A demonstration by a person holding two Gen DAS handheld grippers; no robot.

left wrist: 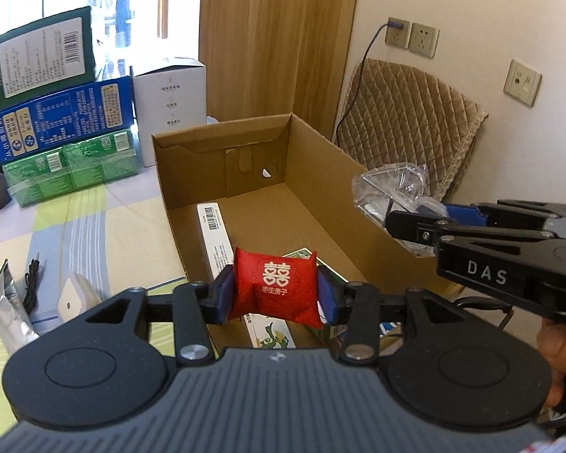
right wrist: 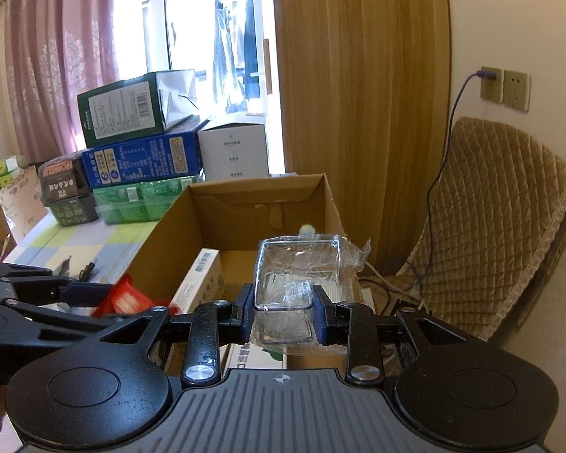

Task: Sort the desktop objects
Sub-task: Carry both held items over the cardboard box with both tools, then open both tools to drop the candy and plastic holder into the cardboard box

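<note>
A red pouch [left wrist: 275, 287] with white characters hangs between the blue pads of my left gripper [left wrist: 275, 294], which touch both its sides, over the near end of an open cardboard box [left wrist: 222, 128]. In the right wrist view the pouch [right wrist: 124, 298] looks blurred at the left. My right gripper [right wrist: 283, 313] is shut on a clear plastic box [right wrist: 283, 294] wrapped in film, held above the cardboard box's [right wrist: 256, 181] right side. From the left wrist view, that gripper [left wrist: 415, 215] comes in from the right with the clear plastic box [left wrist: 392, 185]. A long white box [left wrist: 215, 234] and a green-printed box [left wrist: 271, 336] lie inside.
Stacked green and blue cartons [left wrist: 64, 113] and a white carton [left wrist: 169, 113] stand behind the cardboard box. A black cable [left wrist: 30, 283], a white adapter [left wrist: 75, 298] and a silver packet [left wrist: 3, 302] lie on the checked tablecloth at the left. A padded chair [left wrist: 407, 120] stands at the right.
</note>
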